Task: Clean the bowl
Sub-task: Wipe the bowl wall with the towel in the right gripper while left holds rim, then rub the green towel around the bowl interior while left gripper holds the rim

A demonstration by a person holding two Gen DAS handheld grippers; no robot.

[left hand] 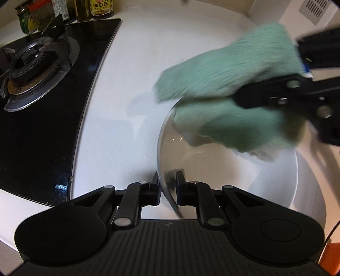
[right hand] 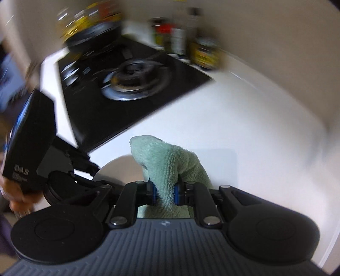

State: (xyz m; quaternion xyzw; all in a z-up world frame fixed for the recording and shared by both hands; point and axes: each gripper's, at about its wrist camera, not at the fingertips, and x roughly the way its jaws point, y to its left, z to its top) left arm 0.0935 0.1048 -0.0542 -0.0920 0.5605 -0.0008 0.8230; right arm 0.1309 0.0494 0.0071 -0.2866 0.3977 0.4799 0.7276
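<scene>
A white bowl [left hand: 212, 169] stands on the white counter [left hand: 119, 102]. My left gripper [left hand: 167, 183] is shut on its near rim, one finger outside the wall and one inside. A green fluffy cloth [left hand: 229, 85] hangs over the bowl's far side, blurred by motion, and my right gripper [left hand: 301, 70] is shut on it. In the right wrist view the cloth [right hand: 167, 165] bulges forward out of the right gripper [right hand: 164, 194]. Behind it shows part of the bowl [right hand: 119, 167], with the left gripper [right hand: 93, 169] at its edge. Whether the cloth touches the bowl's inside I cannot tell.
A black glass gas stove [left hand: 36, 70] with a burner lies to the left of the bowl. Several jars and bottles [left hand: 99, 8] stand against the back wall. A hand [right hand: 17, 199] holds the left gripper's body at the far left.
</scene>
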